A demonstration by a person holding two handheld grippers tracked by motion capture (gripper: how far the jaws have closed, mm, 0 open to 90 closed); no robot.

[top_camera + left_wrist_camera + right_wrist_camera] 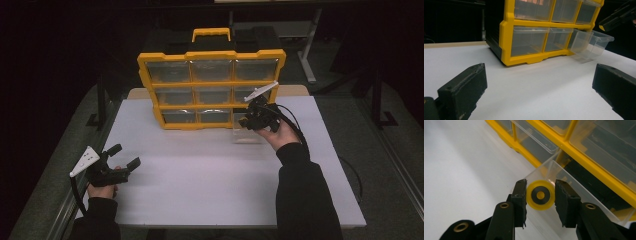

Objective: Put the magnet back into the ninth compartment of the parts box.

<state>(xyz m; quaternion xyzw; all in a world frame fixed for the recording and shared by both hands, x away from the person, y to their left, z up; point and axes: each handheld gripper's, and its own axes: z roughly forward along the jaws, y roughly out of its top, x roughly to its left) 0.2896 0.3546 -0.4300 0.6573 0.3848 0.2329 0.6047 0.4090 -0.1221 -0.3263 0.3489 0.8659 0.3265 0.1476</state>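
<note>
A white table (210, 180) stands in a dark room. The right gripper (540, 195) pinches a yellow wheel (540, 195) over the pulled-out clear drawer (248, 134); the left gripper (125, 159) gapes wide, empty.

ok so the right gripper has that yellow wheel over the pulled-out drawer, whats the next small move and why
Probably lower it a little further into the open clear drawer, then let go. The right gripper is clamped on the yellow wheel at the drawer's near wall, at the bottom right of the yellow organizer. The left gripper sits open, well away from it.
</note>
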